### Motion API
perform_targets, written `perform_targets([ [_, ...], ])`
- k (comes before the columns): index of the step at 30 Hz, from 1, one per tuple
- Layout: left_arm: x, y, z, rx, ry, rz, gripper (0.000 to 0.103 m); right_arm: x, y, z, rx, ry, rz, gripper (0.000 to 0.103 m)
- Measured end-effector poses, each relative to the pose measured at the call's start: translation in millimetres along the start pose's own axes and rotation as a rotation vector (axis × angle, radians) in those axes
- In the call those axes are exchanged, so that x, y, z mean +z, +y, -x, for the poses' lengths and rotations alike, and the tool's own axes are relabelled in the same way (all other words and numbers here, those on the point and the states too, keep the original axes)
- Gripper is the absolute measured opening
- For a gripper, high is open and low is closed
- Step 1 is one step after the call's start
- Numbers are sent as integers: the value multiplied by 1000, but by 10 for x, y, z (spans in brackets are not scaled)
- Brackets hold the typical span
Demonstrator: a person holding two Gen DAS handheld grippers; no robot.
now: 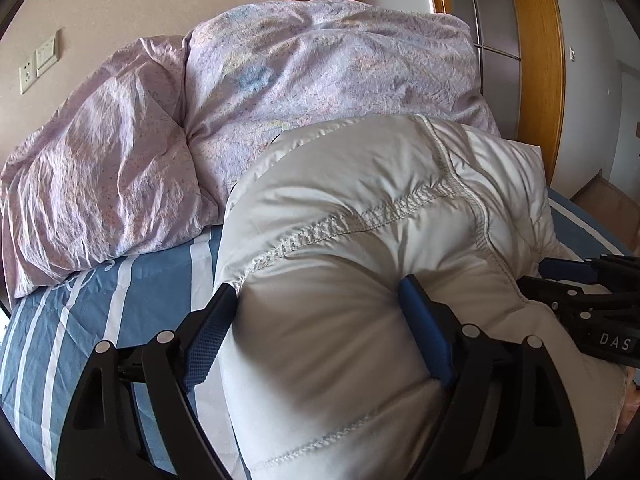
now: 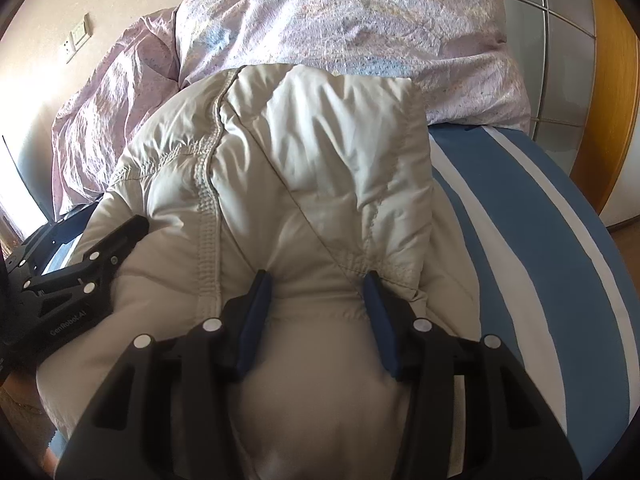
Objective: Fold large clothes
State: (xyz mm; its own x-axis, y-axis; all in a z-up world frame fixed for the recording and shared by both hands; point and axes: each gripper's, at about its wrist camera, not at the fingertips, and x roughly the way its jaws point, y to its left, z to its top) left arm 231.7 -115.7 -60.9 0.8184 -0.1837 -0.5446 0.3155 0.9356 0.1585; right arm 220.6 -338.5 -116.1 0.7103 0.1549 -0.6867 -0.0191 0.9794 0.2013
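A puffy off-white quilted jacket point(image 1: 360, 200) lies bunched on the blue-and-white striped bed sheet point(image 1: 100, 300). My left gripper point(image 1: 320, 288) straddles a thick roll of it at the near edge. Both blue pads point(image 1: 424, 328) bear on the fabric, which bulges between the wide-set jaws. My right gripper point(image 2: 316, 276) holds a narrower fold of the same jacket point(image 2: 280, 160), its pads point(image 2: 256, 312) sunk into the cloth. Each gripper shows in the other's view: the right one point(image 1: 540, 276) at the jacket's right side, the left one point(image 2: 116, 220) at its left side.
A crumpled lilac floral duvet point(image 1: 280, 72) is heaped behind the jacket, against a beige wall with a switch and socket point(image 1: 38, 64). A wooden-framed wardrobe with grey panels point(image 1: 500, 60) stands to the right. Bare striped sheet point(image 2: 520, 240) lies right of the jacket.
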Motion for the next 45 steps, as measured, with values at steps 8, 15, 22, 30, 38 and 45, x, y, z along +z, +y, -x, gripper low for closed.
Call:
perform_targets([
  [8,30,66,65,-20,-6,29,86,117,-1,103,2,38,-31,55],
  [15,72,383,34,-157,83,191,95,404,-501,383,128,62,-224,101],
  [22,90,764,-30,-325,194,362,96,398,-1067,-54,328,266,-474,101],
  [30,-79,1094,-225,-519,324,606,97,332,-927,-415,498,455,-465,101],
  [38,-258,1221,-375,-665,420,735,100,353,-755,-565,540,508,-410,101],
  [45,-378,1183,-474,-722,449,775,102,421,-597,-689,598,521,-366,101],
])
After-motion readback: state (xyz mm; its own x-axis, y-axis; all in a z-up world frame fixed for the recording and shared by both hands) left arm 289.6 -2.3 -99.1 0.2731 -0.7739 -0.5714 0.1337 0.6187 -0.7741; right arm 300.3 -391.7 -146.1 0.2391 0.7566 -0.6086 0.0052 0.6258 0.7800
